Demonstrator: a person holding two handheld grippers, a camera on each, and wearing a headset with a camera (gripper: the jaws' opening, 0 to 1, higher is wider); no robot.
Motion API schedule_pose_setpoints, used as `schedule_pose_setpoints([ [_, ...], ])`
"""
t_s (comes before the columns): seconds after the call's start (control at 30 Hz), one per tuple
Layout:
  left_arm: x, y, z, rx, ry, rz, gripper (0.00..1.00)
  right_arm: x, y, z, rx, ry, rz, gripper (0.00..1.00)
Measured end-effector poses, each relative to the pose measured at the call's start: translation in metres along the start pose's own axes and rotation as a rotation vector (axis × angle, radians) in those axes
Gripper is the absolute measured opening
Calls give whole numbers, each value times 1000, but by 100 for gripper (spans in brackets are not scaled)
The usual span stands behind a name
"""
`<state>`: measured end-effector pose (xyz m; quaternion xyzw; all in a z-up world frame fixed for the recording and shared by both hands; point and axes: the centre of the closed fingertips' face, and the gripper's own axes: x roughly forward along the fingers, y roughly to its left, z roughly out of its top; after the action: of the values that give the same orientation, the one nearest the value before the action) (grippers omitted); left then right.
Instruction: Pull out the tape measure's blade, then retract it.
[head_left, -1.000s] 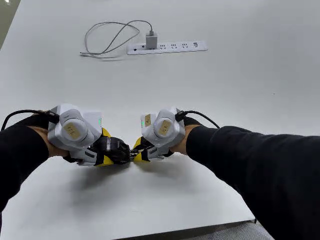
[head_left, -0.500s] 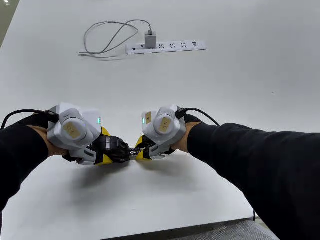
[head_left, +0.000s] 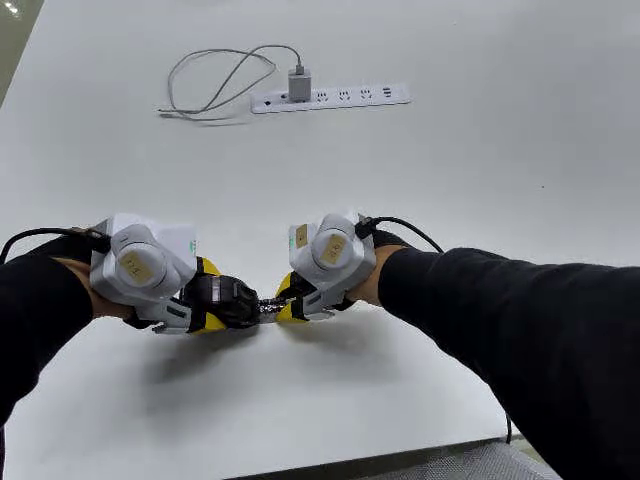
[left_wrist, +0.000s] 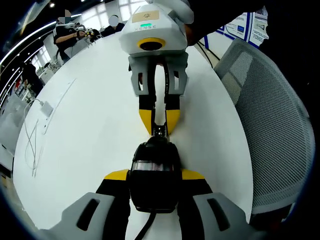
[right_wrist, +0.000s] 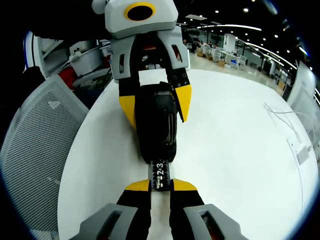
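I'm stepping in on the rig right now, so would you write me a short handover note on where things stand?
Grippers: the left gripper is shut on the tape measure, clamping its black case. The right gripper is shut on the blade near its end.
Where: both are close together, facing each other, low over the near part of the white table.
Done: both grips are set; a short stretch of blade is out.
Left: seemingly draw the grippers apart to extend the blade, then let it retract.
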<state>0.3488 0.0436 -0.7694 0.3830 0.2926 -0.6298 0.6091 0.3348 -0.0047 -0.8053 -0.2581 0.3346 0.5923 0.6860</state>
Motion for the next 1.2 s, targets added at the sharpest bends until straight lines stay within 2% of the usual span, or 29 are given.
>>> schedule_pose_setpoints([
  [1.2,2,3,-4,-7,23,-2,31,-15,-1,-18,22,25,-9,9],
])
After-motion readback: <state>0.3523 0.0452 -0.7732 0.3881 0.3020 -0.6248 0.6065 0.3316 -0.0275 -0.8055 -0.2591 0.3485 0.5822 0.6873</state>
